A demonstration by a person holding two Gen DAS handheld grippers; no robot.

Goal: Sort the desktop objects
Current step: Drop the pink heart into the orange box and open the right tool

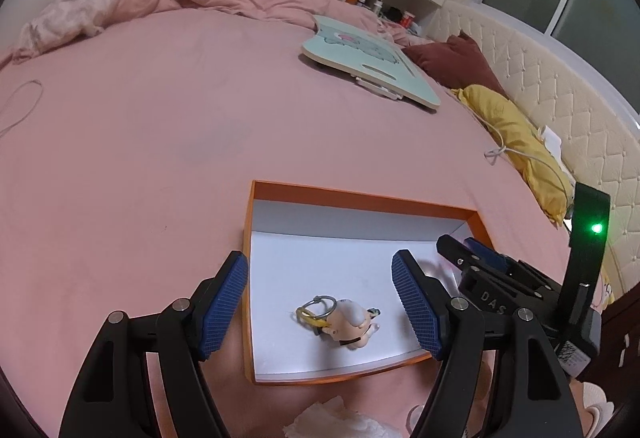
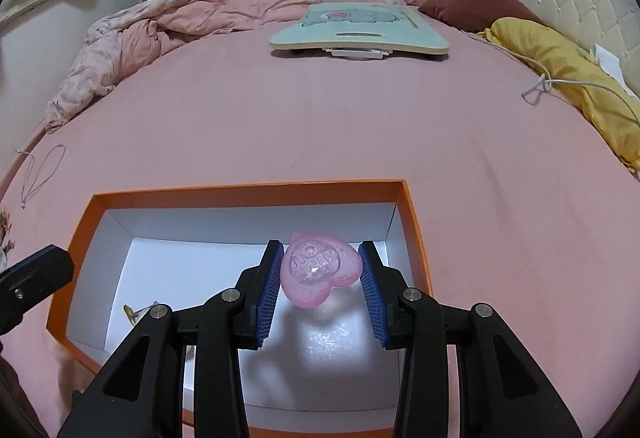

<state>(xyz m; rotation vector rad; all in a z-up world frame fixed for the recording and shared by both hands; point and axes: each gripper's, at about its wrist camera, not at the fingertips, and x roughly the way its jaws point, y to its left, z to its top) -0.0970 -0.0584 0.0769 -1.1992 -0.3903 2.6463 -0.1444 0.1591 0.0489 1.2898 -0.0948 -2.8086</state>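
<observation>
The right tool (image 2: pixel 320 274) grips a pink translucent heart-shaped case (image 2: pixel 316 272) between its blue pads, one pad pressed to each side, and holds it in the air above the white floor of the orange box (image 2: pixel 256 191). The box lies open on the pink bed sheet (image 2: pixel 320 117). The heart's shadow falls on the box floor below it, toward 6 o'clock.

The left tool (image 1: pixel 320 302) stands wide open over the same box with nothing between its pads. Seen from the left wrist, a small doll keychain (image 1: pixel 348 322) with a metal ring lies on the box floor between the two pads, touching neither. The left pad hangs just over the box's 9 o'clock wall.

At 12 o'clock from the box, well apart, a pale green lap desk (image 2: pixel 360 29) rests on the bed. A yellow pillow (image 2: pixel 560 69) with a white cable lies toward 2 o'clock, and a rumpled pink duvet (image 2: pixel 160 33) toward 10 o'clock.
</observation>
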